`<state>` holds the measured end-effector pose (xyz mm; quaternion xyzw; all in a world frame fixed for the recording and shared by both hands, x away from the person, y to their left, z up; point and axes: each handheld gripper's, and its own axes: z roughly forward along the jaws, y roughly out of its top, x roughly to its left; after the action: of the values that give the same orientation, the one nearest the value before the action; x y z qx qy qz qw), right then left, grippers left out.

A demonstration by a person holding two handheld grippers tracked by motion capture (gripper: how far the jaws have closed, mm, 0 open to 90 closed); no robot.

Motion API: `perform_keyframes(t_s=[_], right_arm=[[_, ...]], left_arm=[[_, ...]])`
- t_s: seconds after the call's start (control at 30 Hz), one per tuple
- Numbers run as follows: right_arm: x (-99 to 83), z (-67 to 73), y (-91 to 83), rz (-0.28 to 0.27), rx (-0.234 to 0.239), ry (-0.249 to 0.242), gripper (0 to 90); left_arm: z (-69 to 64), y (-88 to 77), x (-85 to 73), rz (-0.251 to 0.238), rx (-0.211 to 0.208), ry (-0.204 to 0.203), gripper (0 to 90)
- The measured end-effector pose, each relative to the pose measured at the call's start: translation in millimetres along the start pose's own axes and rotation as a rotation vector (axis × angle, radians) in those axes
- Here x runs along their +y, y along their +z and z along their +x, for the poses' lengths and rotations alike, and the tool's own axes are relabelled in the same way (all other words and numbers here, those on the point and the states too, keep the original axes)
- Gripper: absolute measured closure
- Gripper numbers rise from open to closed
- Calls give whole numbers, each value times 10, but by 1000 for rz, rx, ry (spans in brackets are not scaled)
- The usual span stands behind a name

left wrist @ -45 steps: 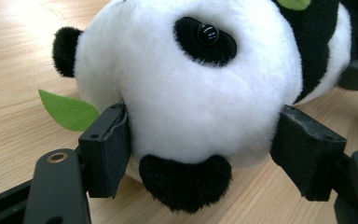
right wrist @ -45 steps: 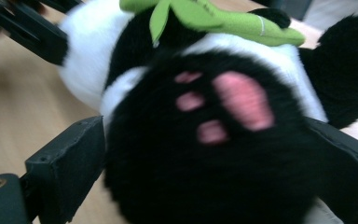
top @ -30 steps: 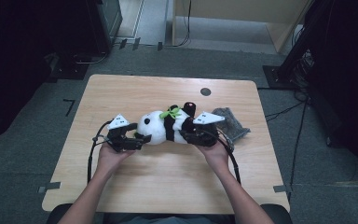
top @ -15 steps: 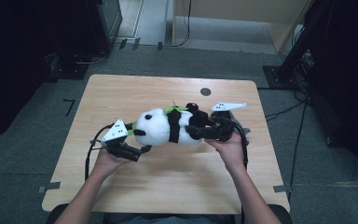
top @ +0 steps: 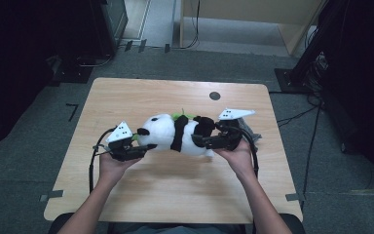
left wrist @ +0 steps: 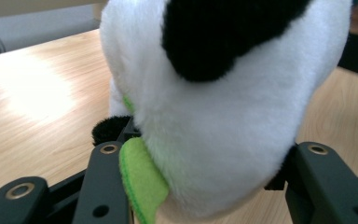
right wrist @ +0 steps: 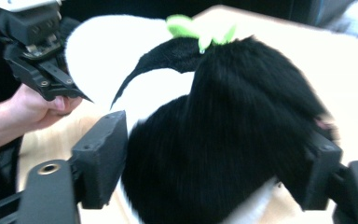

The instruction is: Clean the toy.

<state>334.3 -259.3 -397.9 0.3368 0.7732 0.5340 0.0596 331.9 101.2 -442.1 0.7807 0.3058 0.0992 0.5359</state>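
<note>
A plush panda (top: 175, 134) lies stretched on its side between two hand-held grippers over the middle of a pale wooden table (top: 126, 95), its white head toward the person's left and its black hind legs toward the right, a scrap of green (top: 179, 116) showing along its back. The left gripper (top: 143, 146) has the head end between its jaws, which have just been closing: in the left gripper view the white fur (left wrist: 223, 121) fills the gap and presses against both black fingers (left wrist: 103, 186), with a green felt piece (left wrist: 142, 184) squeezed beside the left-hand one, so the grip looks taken. The right gripper (top: 202, 141) has the black leg end; its jaws have just been opening, yet in the right gripper view the dark fur (right wrist: 233, 140) bulges from pad (right wrist: 100, 156) to pad, so it reads as a wide hold on the toy rather than a release, though the blur there leaves some doubt. Whether the panda's belly rests on the tabletop or hangs just clear of it cannot be told from above. A grey crumpled thing (top: 251, 134) lies on the table just beyond the right hand, and a small dark round disc (top: 215, 95) sits farther back. By the look of it, the pick-up by both ends is done or nearly so; where the toy is to go remains ahead
</note>
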Motion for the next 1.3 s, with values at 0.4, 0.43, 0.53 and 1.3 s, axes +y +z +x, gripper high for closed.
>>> perform_keyframes(t_s=[0.4, 0.43, 0.53, 1.3], right_arm=[[-260, -44, 97, -71, 43, -221, 129], [-267, -19, 133, -74, 59, -240, 101], [-269, 59, 185, -74, 1, -275, 148], [-115, -210, -192, -21, -31, 130, 459]], left_arm=[[108, -137, 173, 12, -83, -157, 499], [73, -105, 185, 29, -124, -178, 498], [55, -76, 184, 30, -139, -225, 486], [-103, 45, -87, 5, 0, 77, 216]])
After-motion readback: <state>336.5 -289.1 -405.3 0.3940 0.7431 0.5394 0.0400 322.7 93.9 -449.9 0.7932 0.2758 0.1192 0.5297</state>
